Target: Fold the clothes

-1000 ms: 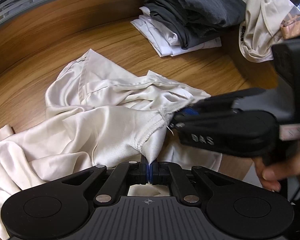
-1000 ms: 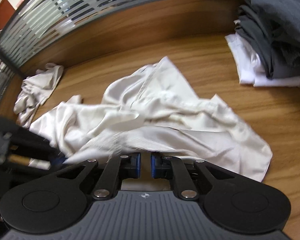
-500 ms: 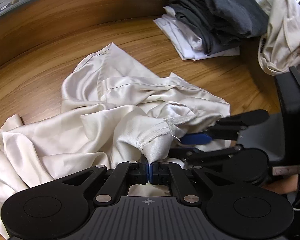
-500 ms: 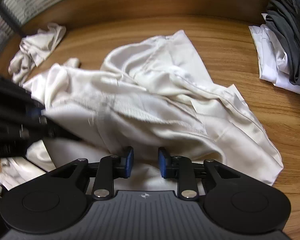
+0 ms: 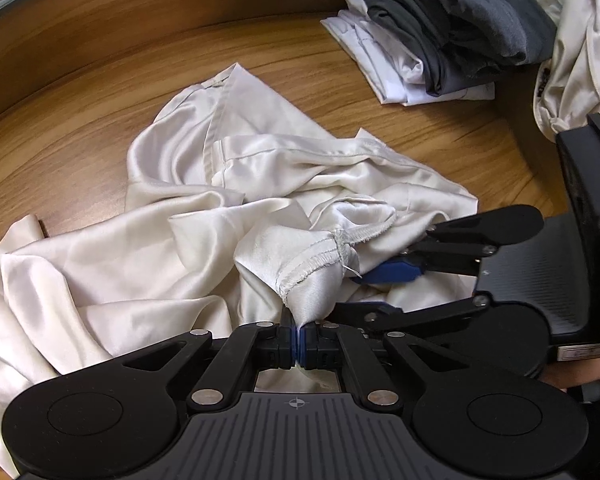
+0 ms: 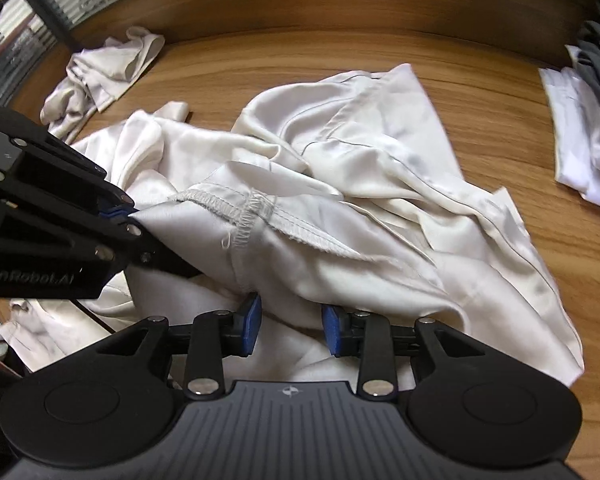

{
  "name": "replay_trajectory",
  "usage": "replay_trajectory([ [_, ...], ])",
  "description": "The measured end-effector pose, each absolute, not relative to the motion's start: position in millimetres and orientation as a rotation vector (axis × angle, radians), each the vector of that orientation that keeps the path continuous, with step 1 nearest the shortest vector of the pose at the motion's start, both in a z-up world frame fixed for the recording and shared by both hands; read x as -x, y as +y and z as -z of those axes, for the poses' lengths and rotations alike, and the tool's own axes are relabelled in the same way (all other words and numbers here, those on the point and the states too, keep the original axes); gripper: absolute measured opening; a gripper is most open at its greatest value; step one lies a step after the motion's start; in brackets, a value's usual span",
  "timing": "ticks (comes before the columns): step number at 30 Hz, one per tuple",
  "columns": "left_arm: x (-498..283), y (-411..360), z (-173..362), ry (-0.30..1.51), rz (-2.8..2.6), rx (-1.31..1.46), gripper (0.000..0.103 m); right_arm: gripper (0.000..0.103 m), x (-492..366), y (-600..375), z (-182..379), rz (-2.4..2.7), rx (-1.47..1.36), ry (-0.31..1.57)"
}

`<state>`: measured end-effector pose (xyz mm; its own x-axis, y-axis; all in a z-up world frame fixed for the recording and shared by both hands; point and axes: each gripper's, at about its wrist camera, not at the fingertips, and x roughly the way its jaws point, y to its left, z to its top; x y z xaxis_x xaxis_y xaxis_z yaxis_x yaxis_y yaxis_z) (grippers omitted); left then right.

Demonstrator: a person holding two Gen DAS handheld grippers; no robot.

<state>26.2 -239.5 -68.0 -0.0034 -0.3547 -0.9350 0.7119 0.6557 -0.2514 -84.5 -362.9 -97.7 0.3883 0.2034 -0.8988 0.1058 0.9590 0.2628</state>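
Pinching a small peak of the cream satin garment (image 5: 204,240) right at its serged hem (image 5: 320,258), the left gripper (image 5: 298,338) has its jaws fully together on the cloth. Garment lies crumpled mid-table, spread in loose ridges, not folded. Right gripper (image 6: 290,326) has its jaws apart, straddling a bulge of the same garment just beside the left grip; blue pads (image 6: 252,322) sit either side of the fabric, not clamped.

Risks, as I judge them:
- Satin looks slick, and the left bite is only a narrow tip. A sideways pull could slip it out.
- Right jaws face a bunched bulge, so closing there may trap several layers instead of one edge. Garment would then lift as a wad, not open flat.
- The two grips are close together, so there is little span to stretch the hem.

Around: wooden table (image 5: 100,92); stack of white and dark grey clothes (image 5: 440,52) at far right, well apart; another cream garment (image 5: 580,48) hanging at the right edge; a crumpled pale garment (image 6: 104,72) far left. A raised wooden back edge (image 6: 300,4) limits spreading room behind.
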Motion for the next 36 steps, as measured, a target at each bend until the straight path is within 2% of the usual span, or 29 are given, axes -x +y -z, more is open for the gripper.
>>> replay_trajectory([
  [4,-27,-236,68,1.320,0.846,-0.322,0.004,0.041,77,-354,108,-0.084,-0.242,1.207],
  [6,-28,-235,66,1.313,0.838,-0.308,0.004,0.050,75,-348,113,-0.097,-0.211,1.218],
  [10,-29,-235,64,1.304,0.831,-0.307,0.004,0.050,74,-341,120,-0.084,-0.158,1.208],
  [16,-27,-234,64,1.300,0.836,-0.305,0.004,0.027,80,-358,120,-0.018,-0.194,1.179],
  [17,-26,-234,63,1.297,0.838,-0.306,0.004,0.015,81,-360,118,-0.015,-0.202,1.169],
  [18,-25,-234,62,1.292,0.840,-0.308,0.004,0.008,82,-362,115,-0.018,-0.211,1.159],
  [19,-24,-234,60,1.284,0.840,-0.313,0.005,0.007,83,-363,112,-0.023,-0.221,1.150],
  [22,-20,-233,52,1.251,0.845,-0.327,0.023,0.004,88,-366,92,-0.041,-0.252,1.120],
  [23,-19,-233,48,1.239,0.849,-0.331,0.025,0.004,91,-368,85,-0.046,-0.265,1.109],
  [36,29,-224,-3,1.052,1.037,-0.424,0.041,0.002,129,-381,-12,-0.097,-0.411,0.990],
])
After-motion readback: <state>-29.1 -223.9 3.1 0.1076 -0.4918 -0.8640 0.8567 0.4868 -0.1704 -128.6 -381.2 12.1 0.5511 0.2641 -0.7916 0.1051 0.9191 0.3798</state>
